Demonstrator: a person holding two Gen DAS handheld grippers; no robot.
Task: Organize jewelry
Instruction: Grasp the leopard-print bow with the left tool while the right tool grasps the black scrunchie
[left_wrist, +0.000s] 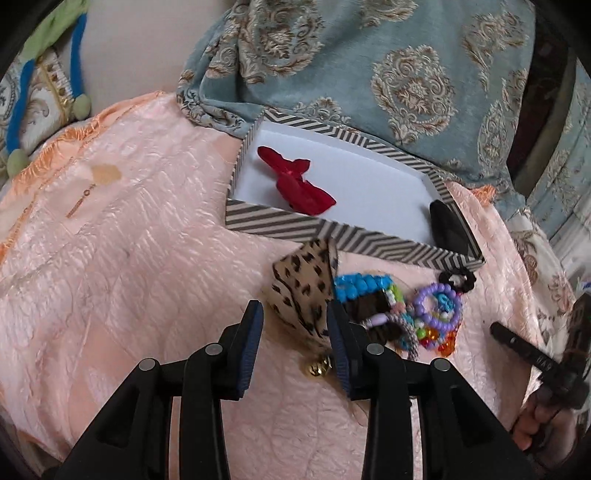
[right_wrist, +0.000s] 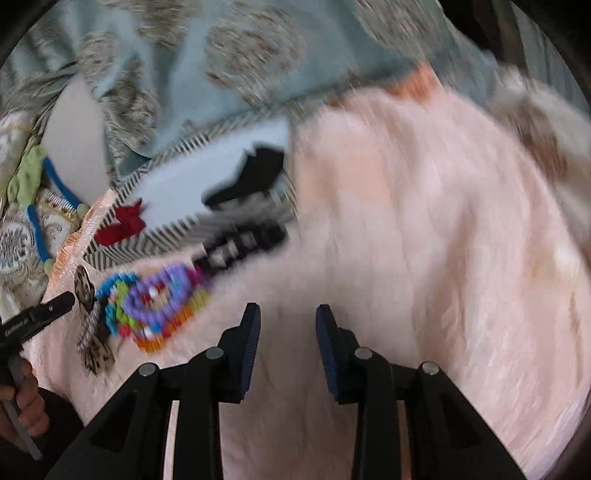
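A chevron-striped box (left_wrist: 280, 221) with a white floor lies on the pink bedspread (left_wrist: 129, 295). A red bow (left_wrist: 295, 181) and a black piece (left_wrist: 445, 221) lie inside it. In front of it sits a heap: a leopard-print bow (left_wrist: 303, 284) with a gold bell (left_wrist: 318, 365), a blue bead bracelet (left_wrist: 362, 286), purple bead rings (left_wrist: 436, 306) and a black scrunchie (left_wrist: 458, 278). My left gripper (left_wrist: 295, 317) hovers open over the leopard bow without pinching it. In the blurred right wrist view, my right gripper (right_wrist: 288, 314) is open over bare bedspread, right of the beads (right_wrist: 159, 302) and box (right_wrist: 140, 243).
A blue damask cushion (left_wrist: 369, 66) presses against the box's far side. A thin gold pendant (left_wrist: 79, 203) lies alone on the bedspread at the left, near a stain. A green and blue soft toy (left_wrist: 22, 92) rests at the far left. A hand (left_wrist: 535, 424) holds the other gripper.
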